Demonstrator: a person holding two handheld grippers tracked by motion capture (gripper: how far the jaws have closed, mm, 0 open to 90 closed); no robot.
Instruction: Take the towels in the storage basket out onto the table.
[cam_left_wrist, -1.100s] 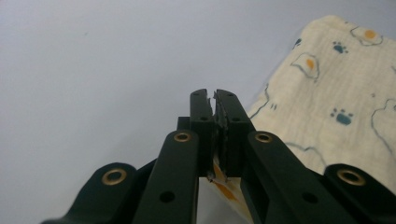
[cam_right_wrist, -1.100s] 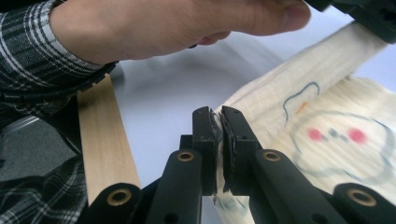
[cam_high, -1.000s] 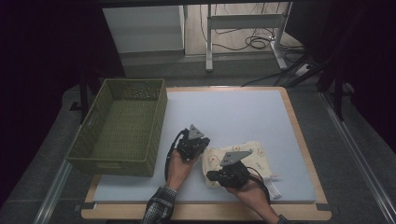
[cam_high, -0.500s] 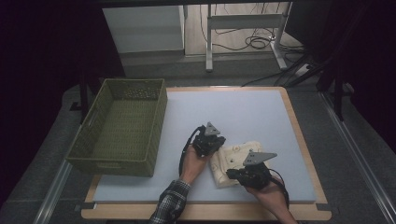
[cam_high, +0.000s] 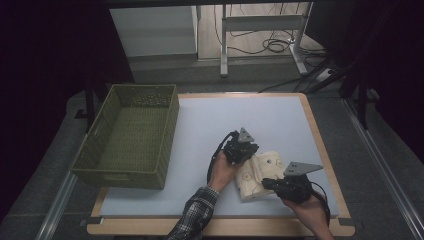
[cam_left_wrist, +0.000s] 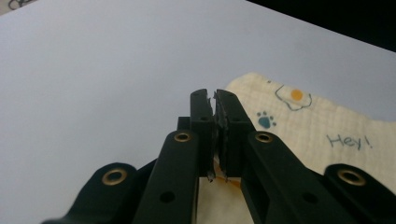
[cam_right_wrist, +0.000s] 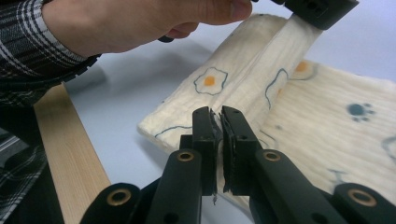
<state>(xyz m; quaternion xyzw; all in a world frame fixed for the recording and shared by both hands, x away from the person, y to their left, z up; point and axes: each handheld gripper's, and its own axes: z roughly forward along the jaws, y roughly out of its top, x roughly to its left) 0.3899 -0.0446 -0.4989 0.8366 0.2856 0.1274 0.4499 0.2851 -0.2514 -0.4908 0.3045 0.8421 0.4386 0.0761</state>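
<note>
A cream cloth printed with eggs, paw marks and "Hey!" lies folded on the pale table near the front right. My left gripper is at its far left edge, shut on a pulled-up fold of the cloth; its jaws are pressed together. In the right gripper view that left gripper holds the raised fold at the top. My right gripper is at the cloth's near edge, its jaws closed on the edge of the cloth.
A green woven basket stands on the left of the table. The wooden table rim runs close to the cloth's near edge. A hand and plaid sleeve reach across in front of the right gripper. Open table surface lies behind the cloth.
Both grippers have moved to the right across the table, and the cloth has travelled with them, ending closer to the right edge.
</note>
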